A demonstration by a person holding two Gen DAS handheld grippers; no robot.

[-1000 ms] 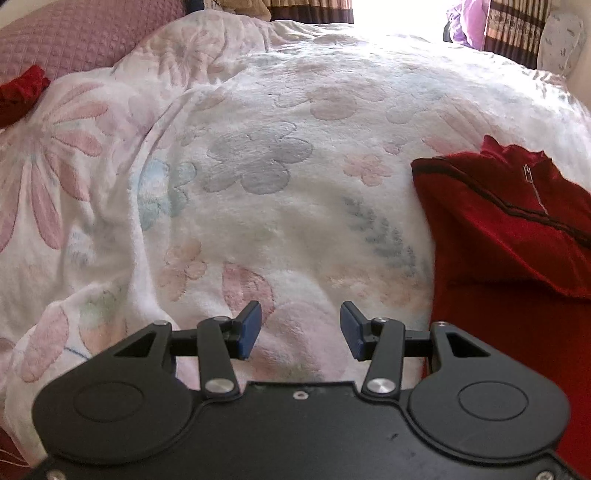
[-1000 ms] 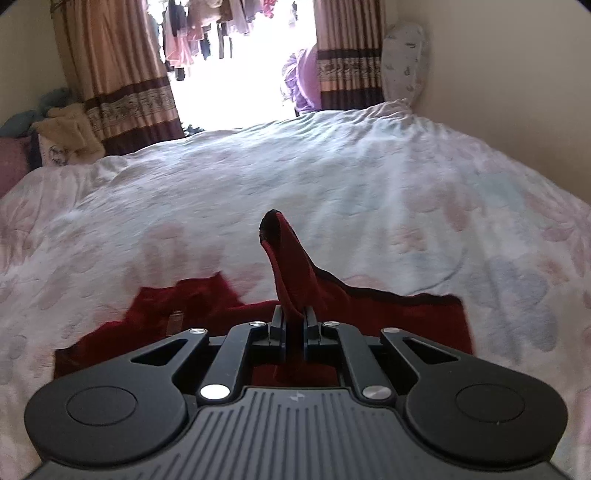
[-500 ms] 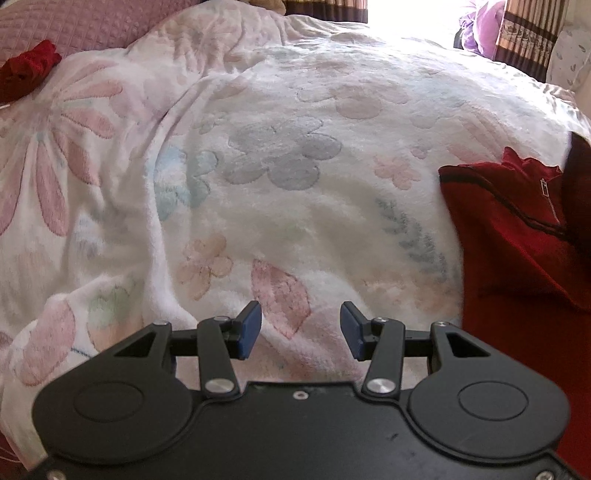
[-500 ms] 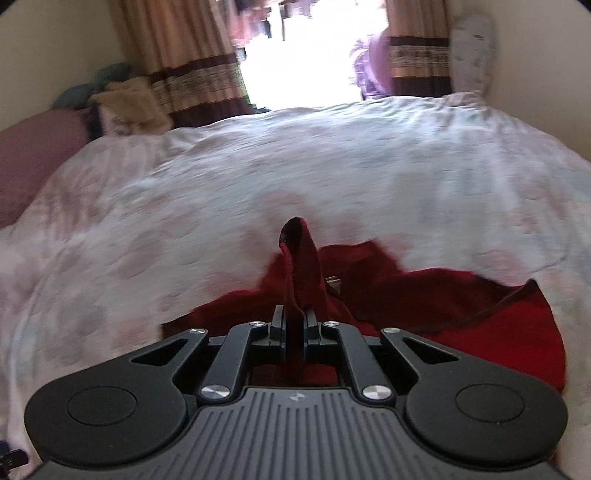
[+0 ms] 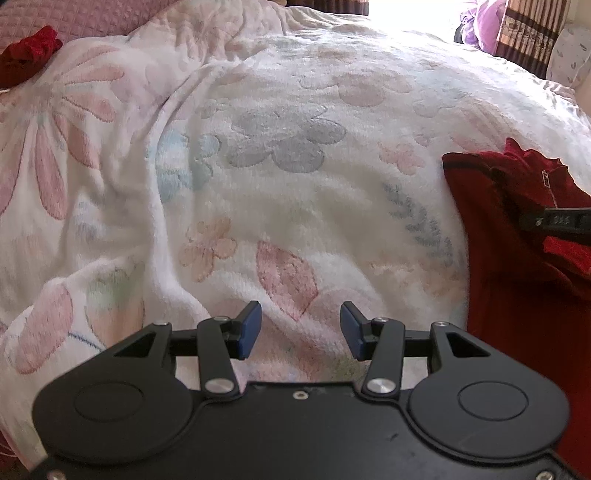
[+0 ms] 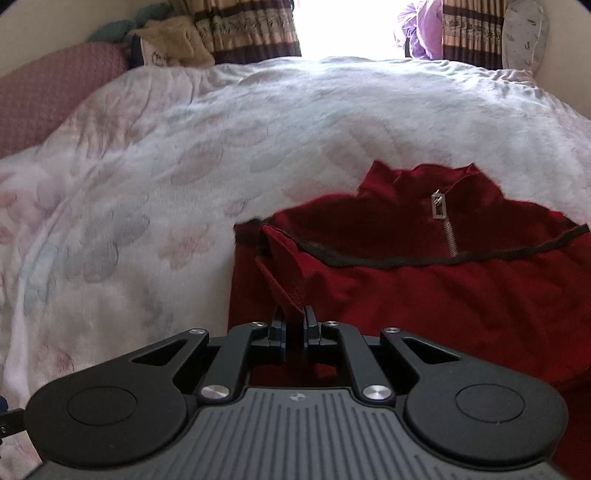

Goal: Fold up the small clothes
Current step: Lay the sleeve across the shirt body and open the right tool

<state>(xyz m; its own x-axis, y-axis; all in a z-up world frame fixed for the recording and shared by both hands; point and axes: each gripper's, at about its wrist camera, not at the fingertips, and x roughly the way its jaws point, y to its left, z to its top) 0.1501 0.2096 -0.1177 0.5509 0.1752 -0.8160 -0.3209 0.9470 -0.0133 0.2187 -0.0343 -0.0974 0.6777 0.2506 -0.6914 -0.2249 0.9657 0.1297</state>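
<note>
A small dark red garment [image 6: 436, 288] with a metal zip and black trim lies on the flowered bedspread [image 6: 192, 155]. My right gripper [image 6: 294, 332] is shut on a folded flap of the red garment at its left side, low over the cloth. In the left wrist view the garment [image 5: 517, 280] lies at the right edge, and part of the right gripper shows over it. My left gripper [image 5: 300, 330] is open and empty over the bedspread [image 5: 280, 206], left of the garment.
A second red cloth item [image 5: 26, 55] lies at the far left by a pink quilted pillow [image 6: 55, 92]. Curtains [image 6: 251, 29], a bright window and a purple bundle [image 6: 421, 26] stand beyond the bed. A patterned pillow [image 6: 524, 33] leans at the back right.
My right gripper carried the held flap across and down onto the garment, which now lies flatter with its zip showing. My left gripper shifted slightly left and stayed open.
</note>
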